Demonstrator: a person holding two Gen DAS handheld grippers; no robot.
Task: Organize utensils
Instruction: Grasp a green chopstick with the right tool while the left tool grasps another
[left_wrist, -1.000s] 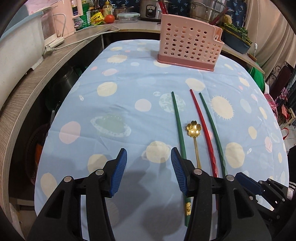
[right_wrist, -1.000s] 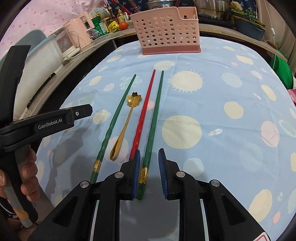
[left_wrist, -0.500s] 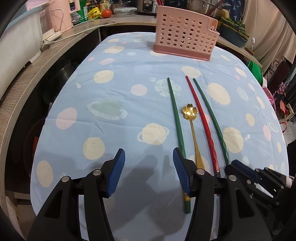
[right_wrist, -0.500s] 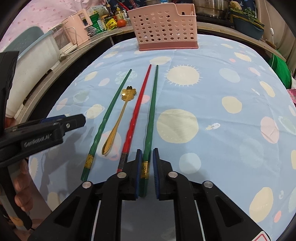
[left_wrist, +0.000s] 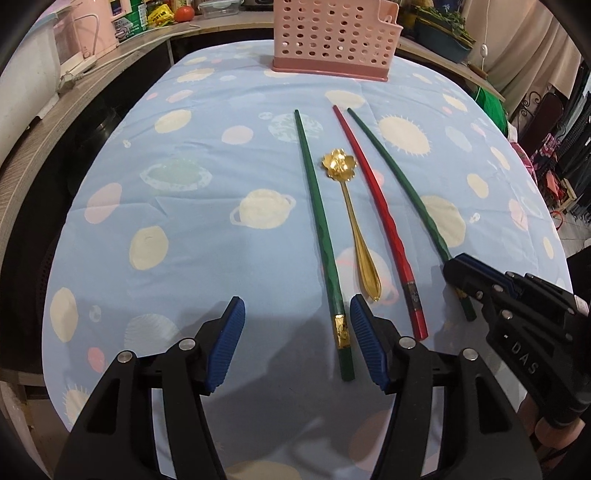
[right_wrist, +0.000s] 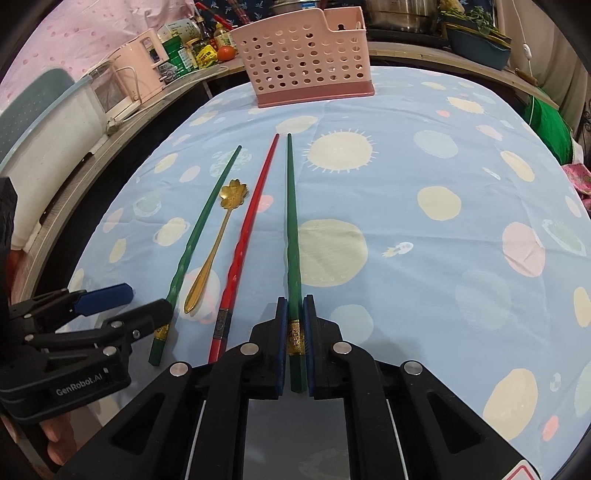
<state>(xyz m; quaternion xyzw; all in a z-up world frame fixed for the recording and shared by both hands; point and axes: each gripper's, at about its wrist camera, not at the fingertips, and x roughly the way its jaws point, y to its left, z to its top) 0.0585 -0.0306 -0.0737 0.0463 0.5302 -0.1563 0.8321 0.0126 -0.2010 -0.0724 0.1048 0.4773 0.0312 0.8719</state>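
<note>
Utensils: right-hand green wooden chopstick (right_wrist: 293, 236) pinched in my right hand-held gripper (right_wrist: 295, 343), long axis toward 12 o'clock, aimed at pink perforated plastic basket (right_wrist: 306, 59). My left hand-held gripper (left_wrist: 297, 347) spread, has just been opening; left green chopstick (left_wrist: 321, 236) butt between its pads, unpinched.

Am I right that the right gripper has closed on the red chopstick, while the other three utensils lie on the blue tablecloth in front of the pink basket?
Not quite: the right gripper is shut on the rightmost green chopstick, as the right wrist view shows. The red chopstick lies free on the tablecloth with the gold spoon and the other green chopstick, before the pink basket.
</note>
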